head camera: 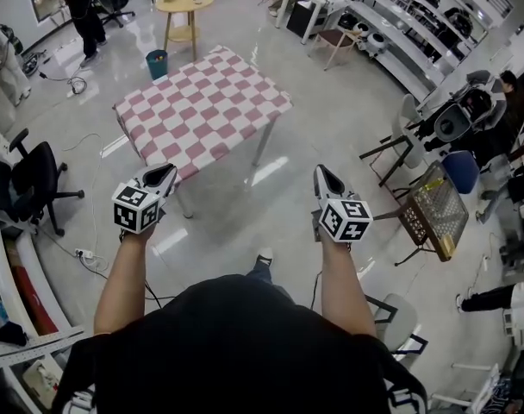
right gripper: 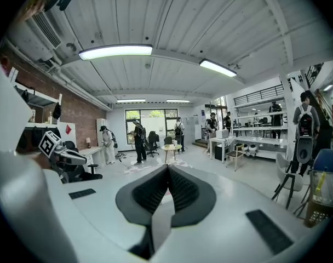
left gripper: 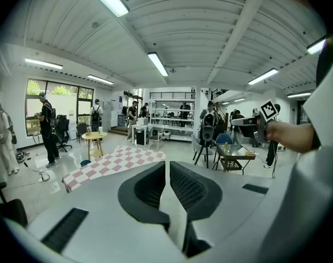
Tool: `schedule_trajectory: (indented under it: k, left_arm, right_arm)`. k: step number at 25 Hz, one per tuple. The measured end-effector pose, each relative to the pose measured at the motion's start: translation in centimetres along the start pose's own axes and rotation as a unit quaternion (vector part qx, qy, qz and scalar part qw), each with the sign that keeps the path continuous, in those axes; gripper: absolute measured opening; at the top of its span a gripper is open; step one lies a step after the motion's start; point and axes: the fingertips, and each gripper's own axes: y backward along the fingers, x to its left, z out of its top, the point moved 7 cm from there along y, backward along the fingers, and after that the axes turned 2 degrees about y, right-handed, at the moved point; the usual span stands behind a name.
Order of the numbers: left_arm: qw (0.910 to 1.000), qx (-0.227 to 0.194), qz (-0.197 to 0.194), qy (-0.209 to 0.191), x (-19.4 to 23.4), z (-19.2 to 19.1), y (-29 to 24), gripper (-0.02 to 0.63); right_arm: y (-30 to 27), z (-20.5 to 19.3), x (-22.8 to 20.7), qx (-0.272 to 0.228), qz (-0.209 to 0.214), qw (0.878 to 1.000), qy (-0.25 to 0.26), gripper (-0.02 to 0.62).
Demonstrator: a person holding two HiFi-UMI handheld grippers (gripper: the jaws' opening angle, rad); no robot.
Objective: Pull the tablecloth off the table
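Tablecloth (head camera: pixel 202 102) of red-and-white checked fabric covers the whole rectangular top of a table, its edges hanging a short way down the sides. It lies flat and smooth, with nothing on it. It stands well ahead of the person, on a wide floor (head camera: pixel 331 119) of glossy pale grey that mirrors the ceiling lights. Slim, light metal table legs (head camera: pixel 264 141) show beneath the cloth's near and right edges.

To the left, a black office chair (head camera: pixel 29 175) with a padded seat stands on a star base. Beyond the table is a round side table (head camera: pixel 184 3) of light wood with a lower shelf. On the right, a small table with a wire-mesh basket (head camera: pixel 434 210) sits among chair frames.

Both grippers are held out low in front of the person, well apart from the cloth and from each other. The left gripper (head camera: pixel 163 176) has grey tapered shells with black ribbed pads. Its jaws are all but together, only a thin slit showing between them and nothing in it. The right gripper (head camera: pixel 324 177) has the same build, its ribbed pads pressed tip to tip, empty. Each carries a cube with black-and-white square markers (head camera: pixel 134 207).

A small teal bin (head camera: pixel 157 62) stands just beside the table's far left corner.
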Motion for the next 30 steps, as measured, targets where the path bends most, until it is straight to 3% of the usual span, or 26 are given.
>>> schedule_trajectory:
  k: [10, 30]
  left_arm:
    - [0.9995, 0.018, 0.023, 0.004, 0.6, 1.6, -6.8, 0.043]
    - [0.9944, 0.045, 0.090, 0.033, -1.6, 8.4, -25.6, 0.043]
  right_arm:
    - [-5.8, 0.6, -6.4, 0.005, 0.025, 1.000, 0.000, 0.021]
    - [-21.0, 2.9, -25.6, 0.025, 0.114, 0.993, 0.002, 0.020]
